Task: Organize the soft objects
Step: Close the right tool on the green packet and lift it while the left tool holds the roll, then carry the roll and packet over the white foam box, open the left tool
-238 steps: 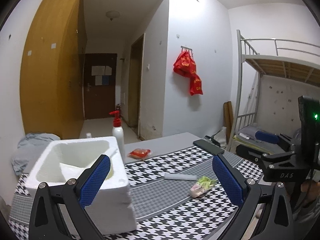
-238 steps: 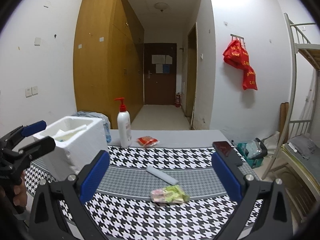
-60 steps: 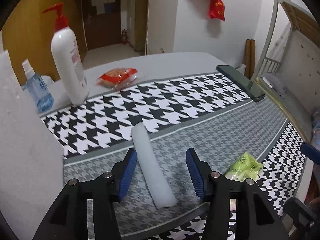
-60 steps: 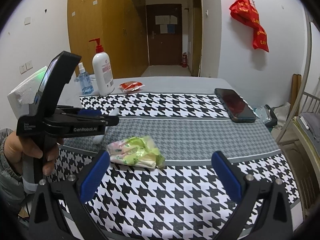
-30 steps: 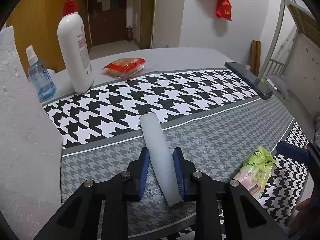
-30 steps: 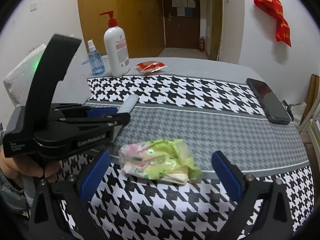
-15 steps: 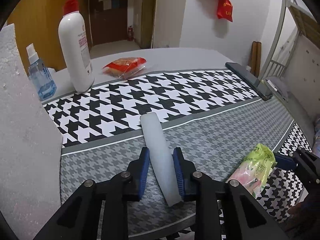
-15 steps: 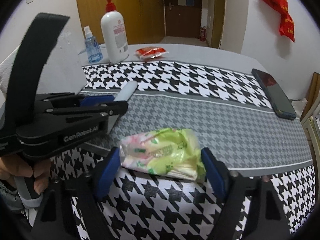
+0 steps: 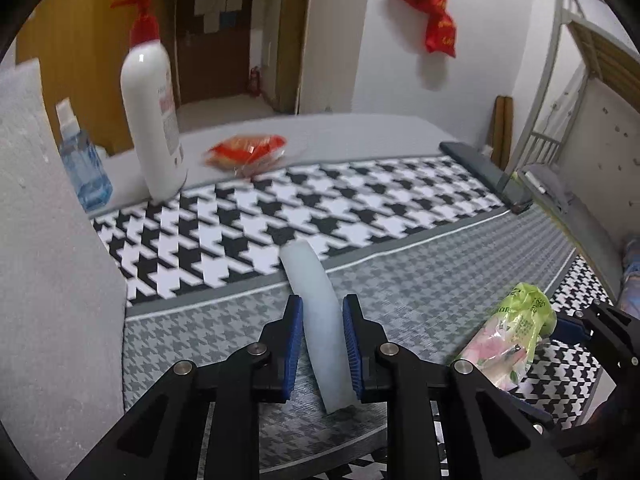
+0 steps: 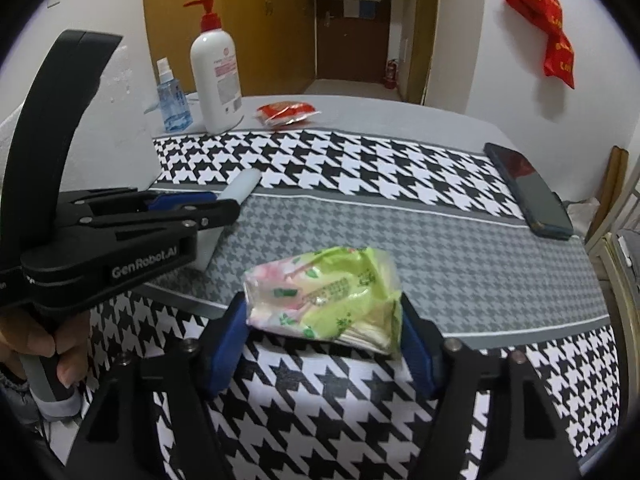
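The left gripper (image 9: pixel 322 344) has its blue fingers (image 9: pixel 293 332) pinching a white foam roll (image 9: pixel 318 312), which juts forward over the grey band of the houndstooth surface (image 9: pixel 420 276). The right gripper (image 10: pixel 322 344) clamps a green and pink tissue pack (image 10: pixel 328 294) between its fingers (image 10: pixel 228 336), just above the surface's near edge. At the far edge stand a pump bottle (image 10: pixel 216 76) and a blue spray bottle (image 10: pixel 170 98), with a red packet (image 10: pixel 286 112) beside them. A phone (image 10: pixel 528 190) lies to the right. A foam box (image 9: pixel 44 264) stands at the left.
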Available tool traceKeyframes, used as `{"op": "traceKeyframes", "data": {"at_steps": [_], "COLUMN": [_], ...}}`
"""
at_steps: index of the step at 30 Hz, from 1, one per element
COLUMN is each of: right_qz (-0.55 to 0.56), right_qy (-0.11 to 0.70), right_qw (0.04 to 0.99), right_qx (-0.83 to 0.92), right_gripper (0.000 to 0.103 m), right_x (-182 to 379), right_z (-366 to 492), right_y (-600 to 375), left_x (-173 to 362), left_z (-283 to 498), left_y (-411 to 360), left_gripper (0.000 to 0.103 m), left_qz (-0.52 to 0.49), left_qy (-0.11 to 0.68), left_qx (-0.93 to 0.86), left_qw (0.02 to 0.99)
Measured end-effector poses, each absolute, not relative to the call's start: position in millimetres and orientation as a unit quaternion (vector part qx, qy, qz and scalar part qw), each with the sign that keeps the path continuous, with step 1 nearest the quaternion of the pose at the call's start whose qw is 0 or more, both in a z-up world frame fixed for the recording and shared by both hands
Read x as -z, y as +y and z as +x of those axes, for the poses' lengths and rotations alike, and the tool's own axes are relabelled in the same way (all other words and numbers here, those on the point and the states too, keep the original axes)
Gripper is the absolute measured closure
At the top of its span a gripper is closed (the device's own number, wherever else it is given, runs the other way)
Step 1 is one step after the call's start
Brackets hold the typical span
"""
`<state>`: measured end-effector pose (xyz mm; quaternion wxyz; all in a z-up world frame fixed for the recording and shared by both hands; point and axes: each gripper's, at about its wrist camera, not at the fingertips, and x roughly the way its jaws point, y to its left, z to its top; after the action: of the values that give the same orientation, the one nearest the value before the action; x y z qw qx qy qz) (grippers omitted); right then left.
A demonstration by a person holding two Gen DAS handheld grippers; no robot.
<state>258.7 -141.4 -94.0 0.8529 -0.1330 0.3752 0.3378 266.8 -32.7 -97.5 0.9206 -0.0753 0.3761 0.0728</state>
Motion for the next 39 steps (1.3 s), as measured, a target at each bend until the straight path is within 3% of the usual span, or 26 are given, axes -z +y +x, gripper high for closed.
{"op": "traceKeyframes", "data": {"at_steps": [9, 21, 39], "right_qz": [-0.093, -0.055, -0.023], "right_qy": [0.349, 0.325, 0.271], "right_qw": [0.883, 0.904, 0.924], "right_qx": [-0.3, -0.272, -0.27], "right_gripper": [0.029, 0.029, 0.029], "right_x": [72.2, 59.7, 30.5], "right_z": [250.1, 238.7, 212.3], "right_y": [-177.9, -210.3, -213.3], "left_x": [73.1, 70.3, 24.2], "left_z": [247.5, 235.7, 190.6], "left_y": [-45.1, -62.0, -67.1], "left_gripper": [0.081, 0.081, 0.081], "left_qz": [-0.064, -0.036, -0.029], "left_qy": [0.321, 0.32, 0.265], "left_qx": [-0.038, -0.032, -0.029], "left_qw": [0.944, 0.946, 0.963]}}
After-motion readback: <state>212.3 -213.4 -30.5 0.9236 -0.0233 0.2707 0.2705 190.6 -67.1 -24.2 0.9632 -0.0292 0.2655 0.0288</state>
